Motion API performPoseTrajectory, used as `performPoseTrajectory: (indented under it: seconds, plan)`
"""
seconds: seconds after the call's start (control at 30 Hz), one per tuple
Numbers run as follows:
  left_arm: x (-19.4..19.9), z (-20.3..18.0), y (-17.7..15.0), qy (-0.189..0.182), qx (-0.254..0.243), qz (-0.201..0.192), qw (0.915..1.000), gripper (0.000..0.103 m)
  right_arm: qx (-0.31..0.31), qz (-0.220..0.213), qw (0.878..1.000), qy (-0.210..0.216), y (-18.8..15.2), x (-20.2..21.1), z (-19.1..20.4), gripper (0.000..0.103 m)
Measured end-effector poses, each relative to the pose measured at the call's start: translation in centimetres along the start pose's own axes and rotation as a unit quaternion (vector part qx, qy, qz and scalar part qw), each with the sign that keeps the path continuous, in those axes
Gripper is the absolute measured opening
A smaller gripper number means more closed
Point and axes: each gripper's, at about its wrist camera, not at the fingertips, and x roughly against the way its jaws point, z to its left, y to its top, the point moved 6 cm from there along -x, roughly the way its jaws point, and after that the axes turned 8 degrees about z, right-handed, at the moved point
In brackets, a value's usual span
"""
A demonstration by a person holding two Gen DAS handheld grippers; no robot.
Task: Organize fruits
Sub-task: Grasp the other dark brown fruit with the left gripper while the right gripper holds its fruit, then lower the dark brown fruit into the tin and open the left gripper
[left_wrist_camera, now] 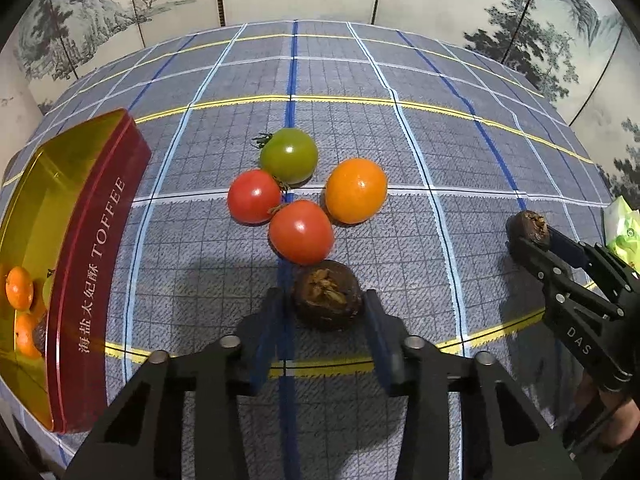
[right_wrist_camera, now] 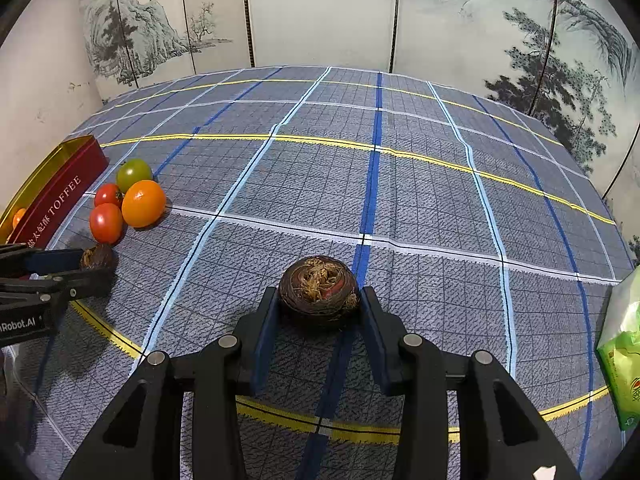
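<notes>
A dark brown water chestnut (left_wrist_camera: 327, 300) is sitting between the fingers of the left gripper (left_wrist_camera: 325, 312), whose blue pads are pressing against both of its sides, low over the plaid tablecloth (left_wrist_camera: 360, 80). Its tufted top is facing up. Just beyond it, a red tomato (left_wrist_camera: 301, 231) is lying nearly against it, bunched with a second red tomato (left_wrist_camera: 254, 196), a green tomato (left_wrist_camera: 289, 155) and an orange tomato (left_wrist_camera: 356, 190); the four are huddling close together on the cloth.

The right gripper (right_wrist_camera: 320, 300) is clamping a second water chestnut (right_wrist_camera: 319, 286) the same way, pads tight on either flank, well apart from the tomato cluster and near a blue stripe in the cloth.

Along the left edge of the table, a red toffee tin (left_wrist_camera: 86, 264) with a gold interior is standing open, and small orange fruits (left_wrist_camera: 19, 287) are resting inside it. At the right edge a green plastic packet (right_wrist_camera: 622, 356) is lying on the cloth. A folding screen (right_wrist_camera: 320, 12) painted with ink mountains and pines is standing behind the table.
</notes>
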Motion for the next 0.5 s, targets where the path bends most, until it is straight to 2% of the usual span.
performPoseTrajectory:
  seconds: [0.5]
  plan:
    - [2.0, 2.6, -0.4, 0.01, 0.01, -0.012, 0.9998, 0.037, 0.0, 0.0, 1.0, 0.0, 0.0, 0.0, 0.0, 0.038]
